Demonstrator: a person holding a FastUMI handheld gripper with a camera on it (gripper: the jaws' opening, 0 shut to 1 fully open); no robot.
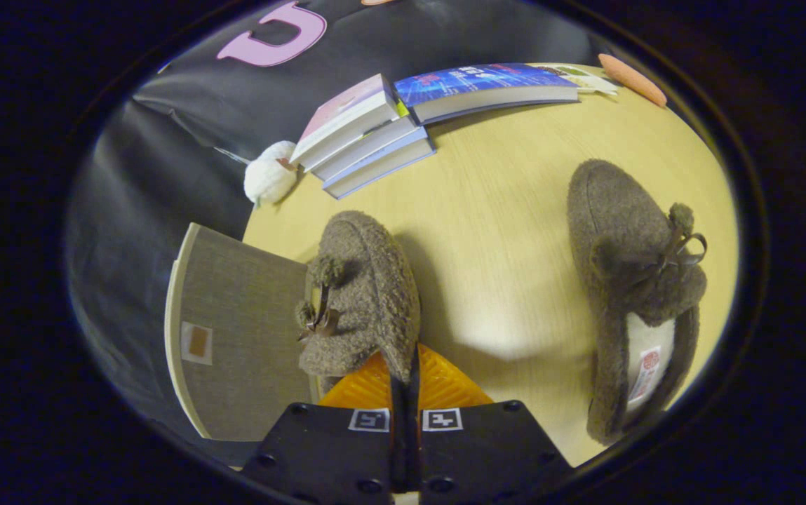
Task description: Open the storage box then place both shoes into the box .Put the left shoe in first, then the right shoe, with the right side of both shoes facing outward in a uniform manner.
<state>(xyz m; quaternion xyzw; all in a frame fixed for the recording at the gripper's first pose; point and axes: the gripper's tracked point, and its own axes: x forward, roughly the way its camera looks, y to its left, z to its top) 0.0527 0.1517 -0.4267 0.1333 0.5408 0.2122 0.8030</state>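
While the gripper (406, 393) has its two fingers (374, 386) pressed close together, they pinch the rim of a fuzzy brown shoe (360, 294), which hangs tilted just ahead of them at twelve o'clock, its bow toward nine o'clock. At nine o'clock of that shoe lies the grey flap of the storage box (241, 337), at the edge of the wooden table (508, 231). The second shoe (634, 280) rests on the table well apart at three o'clock, its pale lining showing. Beyond, at twelve o'clock, sit a stack of books (367, 137), another book (487, 88), and a white woolly ball (269, 179).
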